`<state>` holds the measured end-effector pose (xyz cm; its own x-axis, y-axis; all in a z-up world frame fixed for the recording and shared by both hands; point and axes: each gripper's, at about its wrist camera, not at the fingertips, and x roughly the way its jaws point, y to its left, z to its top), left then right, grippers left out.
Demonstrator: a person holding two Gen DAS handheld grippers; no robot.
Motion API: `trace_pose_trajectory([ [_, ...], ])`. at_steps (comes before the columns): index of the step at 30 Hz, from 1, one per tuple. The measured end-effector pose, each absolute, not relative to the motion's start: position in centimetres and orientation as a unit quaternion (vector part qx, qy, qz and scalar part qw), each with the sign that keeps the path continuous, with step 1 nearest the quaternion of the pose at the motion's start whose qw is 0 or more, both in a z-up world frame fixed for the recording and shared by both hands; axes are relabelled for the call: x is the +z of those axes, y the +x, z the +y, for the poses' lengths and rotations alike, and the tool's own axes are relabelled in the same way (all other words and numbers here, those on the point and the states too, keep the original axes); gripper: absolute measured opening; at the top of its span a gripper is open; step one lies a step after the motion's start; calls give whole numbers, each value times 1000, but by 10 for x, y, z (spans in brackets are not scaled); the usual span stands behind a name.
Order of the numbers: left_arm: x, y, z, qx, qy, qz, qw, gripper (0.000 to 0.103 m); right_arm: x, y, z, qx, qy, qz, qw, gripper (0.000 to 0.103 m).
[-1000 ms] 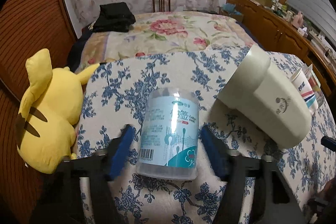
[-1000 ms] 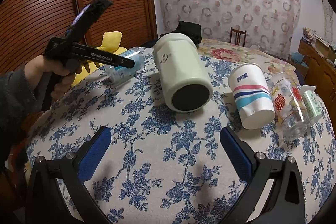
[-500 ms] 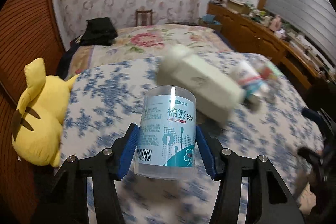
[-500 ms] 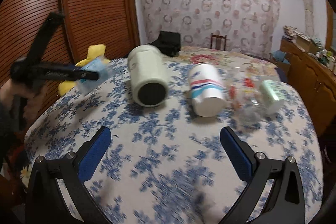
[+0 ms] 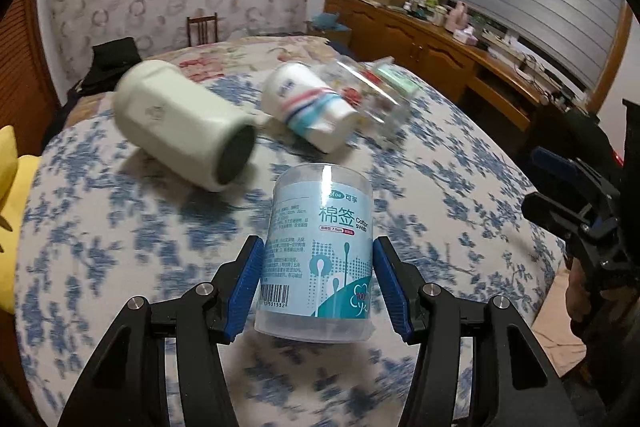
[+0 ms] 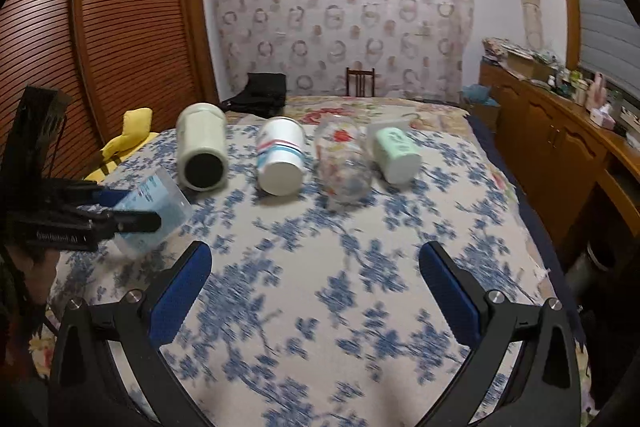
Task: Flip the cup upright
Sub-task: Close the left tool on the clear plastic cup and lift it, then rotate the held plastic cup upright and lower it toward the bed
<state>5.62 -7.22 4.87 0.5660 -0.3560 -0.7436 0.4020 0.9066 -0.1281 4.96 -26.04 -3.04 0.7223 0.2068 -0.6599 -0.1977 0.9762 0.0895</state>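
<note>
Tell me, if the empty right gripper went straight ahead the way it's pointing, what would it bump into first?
Probably the clear glass cup lying on its side. The right gripper is open with only bare tablecloth ahead before the row of cups, though depth is hard to judge.

Readable print on the swab tub and one gripper

On the clear cotton swab tub (image 5: 316, 259) we read "棉签" with "Cotton swabs" beside it, "可孚" above at 12 o'clock, a partly hidden number starting "100" near the base at 5 o'clock, and barcode digits ending "531532" at 7 o'clock. On the left gripper (image 6: 132, 223), seen from the right wrist, we make out blurred white lettering like "GenRobot.AI". Other cup markings are too blurred to read.
</note>
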Motion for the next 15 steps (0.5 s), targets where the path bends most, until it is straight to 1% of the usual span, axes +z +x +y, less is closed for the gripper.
trace_pose_trajectory([
  [6, 34, 77, -89, -214, 29, 427, 878, 58, -35, 49, -271, 101, 11, 367, 925, 103],
  [15, 21, 91, -101, -197, 31, 425, 883, 59, -34, 56, -266, 107, 7, 376, 920, 103],
])
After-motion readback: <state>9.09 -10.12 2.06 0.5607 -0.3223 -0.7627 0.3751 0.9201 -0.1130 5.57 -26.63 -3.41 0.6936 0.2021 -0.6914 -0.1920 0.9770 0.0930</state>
